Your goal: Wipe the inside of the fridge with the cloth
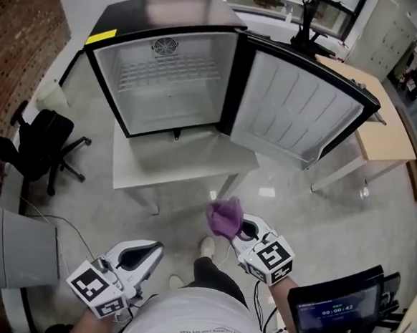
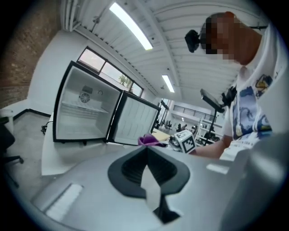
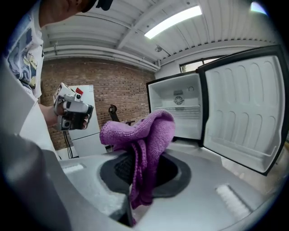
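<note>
A small black fridge [image 1: 165, 72] stands on a low white table [image 1: 187, 166], its door [image 1: 299, 108] swung wide to the right and its white inside bare apart from a wire shelf. My right gripper [image 1: 234, 229] is shut on a purple cloth [image 1: 224, 216], held low in front of the table, well short of the fridge. In the right gripper view the cloth [image 3: 145, 135] bunches above the jaws and hangs down between them. My left gripper [image 1: 153, 250] is lower left, jaws shut with nothing in them [image 2: 146, 152]. From there the fridge [image 2: 83, 113] and the cloth [image 2: 149, 139] show ahead.
A black office chair [image 1: 46, 142] stands left of the table. A wooden desk [image 1: 375, 103] sits behind the open door. A screen with a timer [image 1: 334, 308] is at lower right. The person's shoe [image 1: 206, 248] rests on the shiny floor between the grippers.
</note>
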A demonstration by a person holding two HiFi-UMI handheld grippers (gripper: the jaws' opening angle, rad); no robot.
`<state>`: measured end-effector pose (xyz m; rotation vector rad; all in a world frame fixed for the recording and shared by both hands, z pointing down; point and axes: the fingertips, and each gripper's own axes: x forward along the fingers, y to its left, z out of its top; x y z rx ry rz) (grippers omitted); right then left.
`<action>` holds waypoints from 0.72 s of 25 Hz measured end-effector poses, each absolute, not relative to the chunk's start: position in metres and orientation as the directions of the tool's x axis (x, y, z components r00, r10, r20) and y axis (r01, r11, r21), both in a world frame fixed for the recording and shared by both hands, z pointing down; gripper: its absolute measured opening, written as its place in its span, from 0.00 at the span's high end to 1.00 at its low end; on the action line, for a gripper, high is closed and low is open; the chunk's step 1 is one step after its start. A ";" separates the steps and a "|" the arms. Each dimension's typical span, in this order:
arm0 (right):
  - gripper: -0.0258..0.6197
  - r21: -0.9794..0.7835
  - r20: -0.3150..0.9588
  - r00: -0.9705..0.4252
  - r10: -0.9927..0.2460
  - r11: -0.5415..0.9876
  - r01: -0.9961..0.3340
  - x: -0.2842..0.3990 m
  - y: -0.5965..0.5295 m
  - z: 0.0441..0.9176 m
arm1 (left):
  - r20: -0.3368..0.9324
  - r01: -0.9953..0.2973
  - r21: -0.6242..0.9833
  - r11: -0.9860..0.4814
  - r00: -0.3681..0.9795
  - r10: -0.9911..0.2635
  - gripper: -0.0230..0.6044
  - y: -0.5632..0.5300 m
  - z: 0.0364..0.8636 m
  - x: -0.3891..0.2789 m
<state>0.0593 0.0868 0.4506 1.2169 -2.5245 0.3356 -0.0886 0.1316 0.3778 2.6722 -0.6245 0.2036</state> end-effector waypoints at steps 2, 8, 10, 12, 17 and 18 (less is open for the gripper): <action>0.87 -0.074 0.366 -0.600 -0.711 0.620 -0.781 0.037 0.109 0.439 | 0.217 -0.467 0.355 -0.810 0.884 -0.415 0.96 0.151 0.381 -0.112; 0.87 -0.069 0.330 -0.629 -0.704 0.646 -0.760 0.002 0.170 0.414 | 0.194 -0.470 0.373 -0.800 0.883 -0.428 0.96 0.209 0.387 -0.138; 0.87 -0.065 0.324 -0.646 -0.691 0.665 -0.744 -0.007 0.189 0.408 | 0.194 -0.475 0.366 -0.800 0.880 -0.434 0.96 0.222 0.383 -0.144; 0.87 -0.050 0.313 -0.665 -0.678 0.687 -0.725 -0.011 0.201 0.401 | 0.189 -0.487 0.354 -0.798 0.873 -0.450 0.96 0.231 0.379 -0.148; 0.87 -0.031 0.266 -0.690 -0.674 0.709 -0.705 -0.001 0.221 0.387 | 0.165 -0.506 0.343 -0.792 0.862 -0.479 0.96 0.252 0.373 -0.136; 0.87 -0.025 0.261 -0.694 -0.671 0.714 -0.700 0.003 0.224 0.383 | 0.164 -0.509 0.343 -0.789 0.860 -0.484 0.96 0.255 0.372 -0.130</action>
